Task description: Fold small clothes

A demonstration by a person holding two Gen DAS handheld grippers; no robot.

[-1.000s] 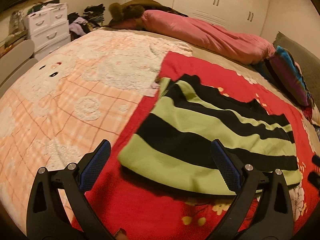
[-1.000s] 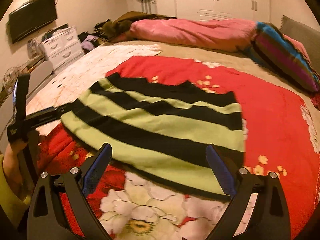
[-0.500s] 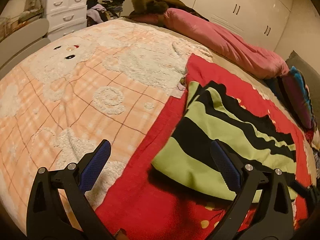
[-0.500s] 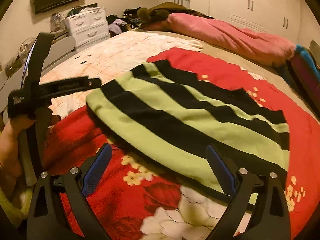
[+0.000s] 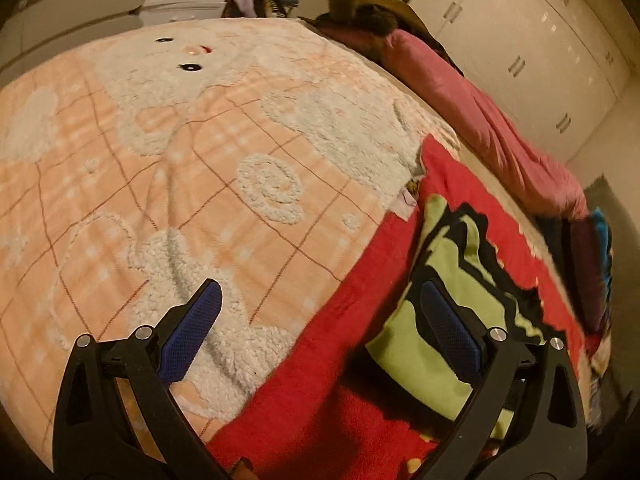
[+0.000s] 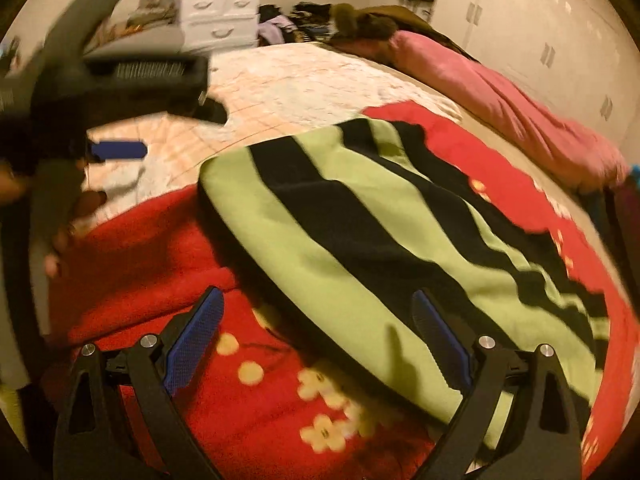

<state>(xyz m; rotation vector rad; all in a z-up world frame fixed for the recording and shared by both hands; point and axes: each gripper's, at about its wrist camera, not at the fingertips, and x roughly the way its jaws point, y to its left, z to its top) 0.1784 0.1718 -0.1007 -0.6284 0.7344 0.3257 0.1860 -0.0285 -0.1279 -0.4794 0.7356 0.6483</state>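
Note:
A lime-green and black striped garment (image 6: 384, 236) lies flat on the red floral blanket (image 6: 152, 248) on the bed. It also shows in the left wrist view (image 5: 452, 280), at the right. My left gripper (image 5: 320, 320) is open and empty, above the seam between the peach blanket and the red one, left of the garment. It appears blurred in the right wrist view (image 6: 116, 150) at the far left. My right gripper (image 6: 316, 328) is open and empty, just above the garment's near hem.
A peach and white fleece blanket (image 5: 180, 152) covers the bed's left half. A pink duvet (image 6: 500, 96) lies along the far side by white wardrobes (image 5: 532, 52). White drawers (image 6: 220, 16) and piled clothes stand beyond the bed. Striped pillows (image 5: 592, 264) sit at the right.
Both grippers have swung left; the garment has slid to the right in both views. The left gripper has moved off the garment toward the peach blanket. Both stay open.

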